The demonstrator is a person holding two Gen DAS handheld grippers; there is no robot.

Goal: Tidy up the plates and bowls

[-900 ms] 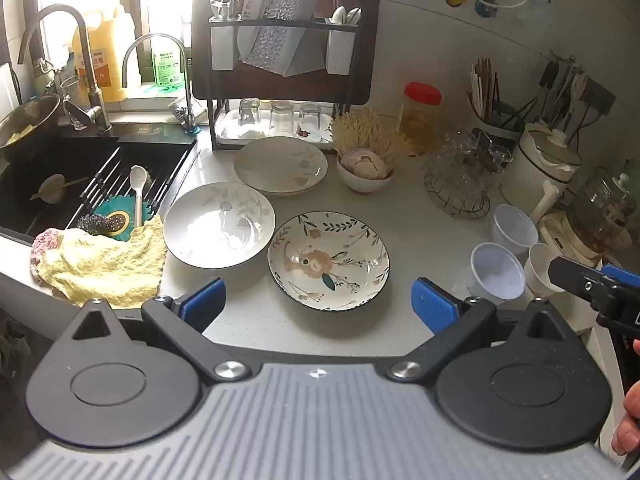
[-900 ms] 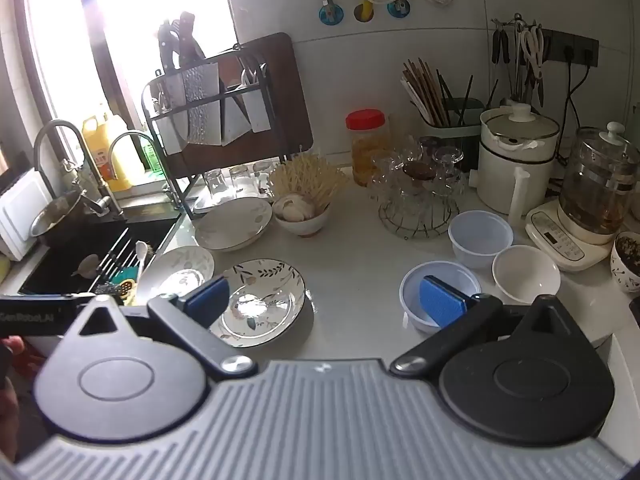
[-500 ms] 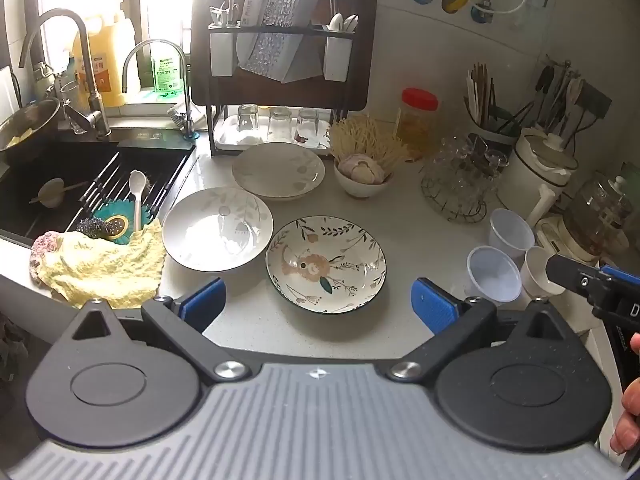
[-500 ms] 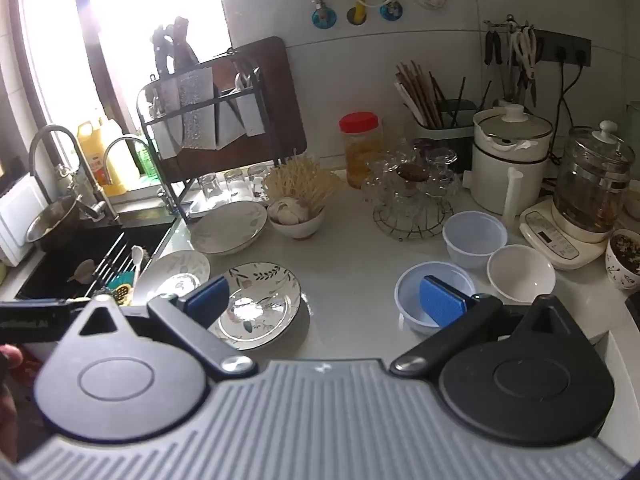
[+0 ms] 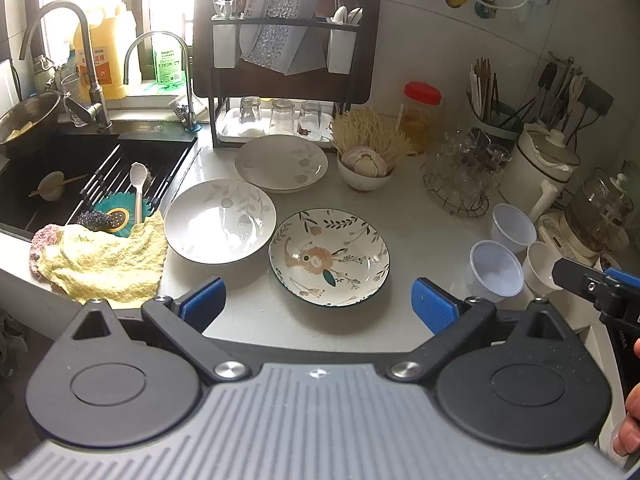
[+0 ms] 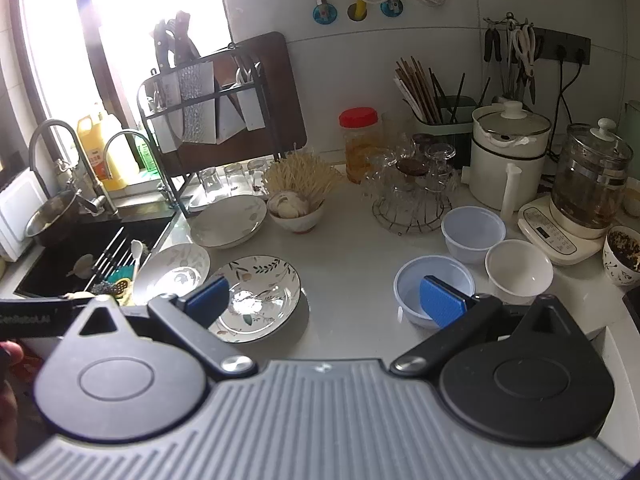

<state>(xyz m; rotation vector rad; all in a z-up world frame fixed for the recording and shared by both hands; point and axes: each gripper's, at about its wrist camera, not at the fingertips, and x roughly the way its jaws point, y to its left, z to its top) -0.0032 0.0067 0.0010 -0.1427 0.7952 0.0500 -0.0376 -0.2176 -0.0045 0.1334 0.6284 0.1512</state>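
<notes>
We hold our left gripper [image 5: 318, 300] and right gripper [image 6: 326, 298] wide apart and empty above the counter [image 5: 420, 232]. A floral plate [image 5: 329, 257] with a dark rim lies beside two pale plates [image 5: 220, 220], near three stray bowls [image 6: 434, 290].

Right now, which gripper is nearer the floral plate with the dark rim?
Left. The left gripper hangs open directly in front of the floral plate; the right gripper is open farther right, by the pale blue bowl.
</notes>
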